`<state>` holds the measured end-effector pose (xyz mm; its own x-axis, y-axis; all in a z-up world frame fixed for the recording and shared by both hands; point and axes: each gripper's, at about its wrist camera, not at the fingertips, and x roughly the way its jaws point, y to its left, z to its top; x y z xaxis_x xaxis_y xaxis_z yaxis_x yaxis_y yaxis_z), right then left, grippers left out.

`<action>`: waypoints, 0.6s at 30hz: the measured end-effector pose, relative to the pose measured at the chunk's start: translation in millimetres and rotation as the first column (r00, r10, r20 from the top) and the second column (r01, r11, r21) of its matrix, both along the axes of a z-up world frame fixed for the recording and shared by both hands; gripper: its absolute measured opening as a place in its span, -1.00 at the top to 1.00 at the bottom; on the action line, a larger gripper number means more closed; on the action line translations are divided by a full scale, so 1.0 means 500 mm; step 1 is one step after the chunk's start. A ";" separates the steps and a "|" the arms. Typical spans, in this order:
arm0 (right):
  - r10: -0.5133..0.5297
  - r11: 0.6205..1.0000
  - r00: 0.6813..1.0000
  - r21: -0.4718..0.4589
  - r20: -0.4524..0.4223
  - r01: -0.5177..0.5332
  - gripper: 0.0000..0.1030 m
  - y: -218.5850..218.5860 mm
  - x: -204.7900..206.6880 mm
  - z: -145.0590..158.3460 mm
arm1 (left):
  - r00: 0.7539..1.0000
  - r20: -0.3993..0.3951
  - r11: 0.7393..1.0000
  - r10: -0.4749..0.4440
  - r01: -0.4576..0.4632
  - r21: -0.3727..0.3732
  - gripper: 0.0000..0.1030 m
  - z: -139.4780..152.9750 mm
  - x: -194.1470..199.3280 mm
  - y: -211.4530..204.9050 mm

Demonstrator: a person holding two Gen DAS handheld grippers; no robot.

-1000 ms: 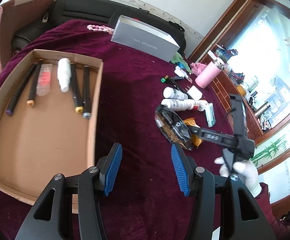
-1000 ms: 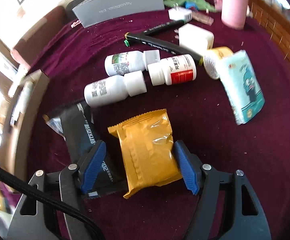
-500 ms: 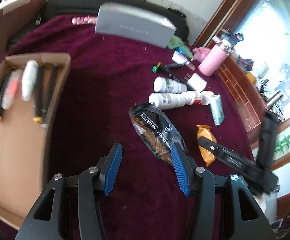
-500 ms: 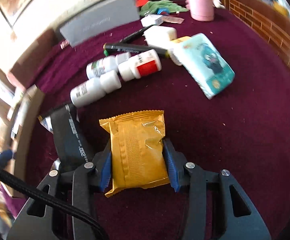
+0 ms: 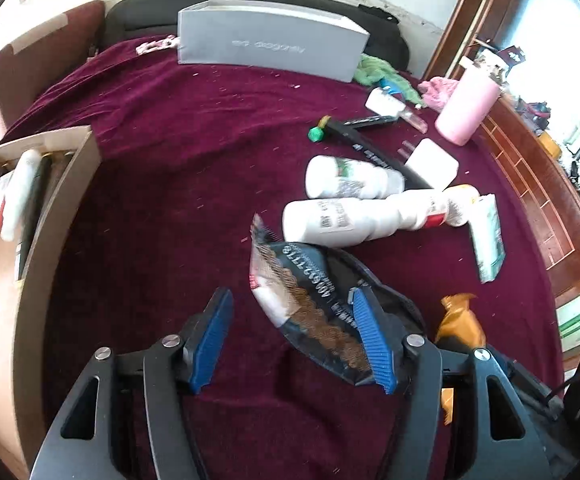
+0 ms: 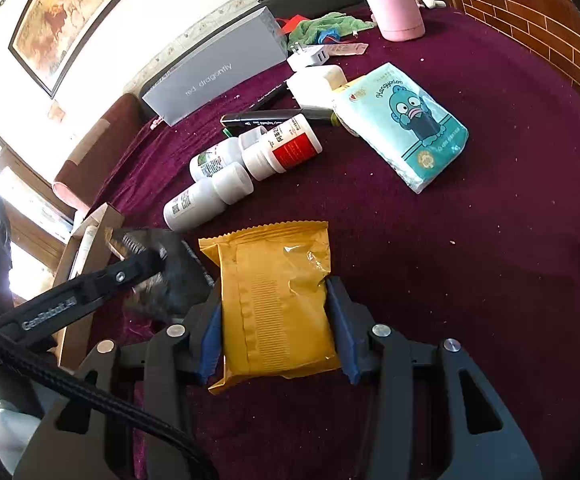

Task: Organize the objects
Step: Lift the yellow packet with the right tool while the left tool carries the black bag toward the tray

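The yellow packet (image 6: 275, 300) now sits clamped between my right tool's (image 6: 275, 322) pads; a second ago they stood apart around it. It seems just lifted off the desk (image 6: 490, 240), so I judge it ready to carry to the box (image 5: 61, 216). My left tool (image 5: 294, 340), pads apart, has swung from the box to the black pouch (image 5: 310, 304), one pad already at its edge.
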<state>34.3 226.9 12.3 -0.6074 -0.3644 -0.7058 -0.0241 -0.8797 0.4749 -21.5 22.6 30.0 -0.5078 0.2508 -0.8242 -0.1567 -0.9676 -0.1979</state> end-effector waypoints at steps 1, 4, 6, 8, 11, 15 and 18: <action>0.001 1.000 1.000 0.001 -0.001 -0.001 0.12 0.000 0.000 0.000 | 1.000 -0.007 1.000 -0.001 0.001 -0.003 -0.10 0.000 -0.003 0.005; 0.001 1.000 1.000 0.002 -0.002 -0.001 0.11 -0.001 0.001 0.000 | 1.000 -0.023 1.000 -0.015 0.015 -0.004 -0.07 0.001 -0.014 0.021; -0.001 1.000 1.000 -0.004 -0.003 0.001 0.11 0.000 0.002 -0.001 | 0.998 -0.025 0.998 -0.049 0.050 0.041 0.30 0.000 -0.022 0.029; -0.002 1.000 1.000 -0.009 -0.004 0.002 0.11 0.002 0.003 -0.001 | 0.998 -0.023 0.996 -0.057 0.058 0.065 0.42 0.001 -0.026 0.028; -0.003 1.000 1.000 -0.009 -0.008 0.003 0.11 0.001 0.003 -0.002 | 0.997 -0.016 0.990 -0.071 0.072 0.123 0.57 0.005 -0.028 0.007; -0.004 1.000 1.000 0.009 -0.013 0.004 0.11 -0.004 0.002 -0.002 | 0.995 -0.046 0.983 -0.084 0.090 0.159 0.68 0.029 -0.013 -0.018; -0.003 1.000 1.000 0.021 -0.017 0.003 0.11 -0.006 0.001 -0.002 | 0.991 -0.095 0.980 -0.092 0.107 0.170 0.75 0.059 0.009 -0.035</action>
<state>34.9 224.0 11.1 -0.6206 -0.3477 -0.7028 -0.0187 -0.8895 0.4566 -16.8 5.2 59.6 -0.5403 0.4391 -0.7178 -0.2739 -0.8984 -0.3434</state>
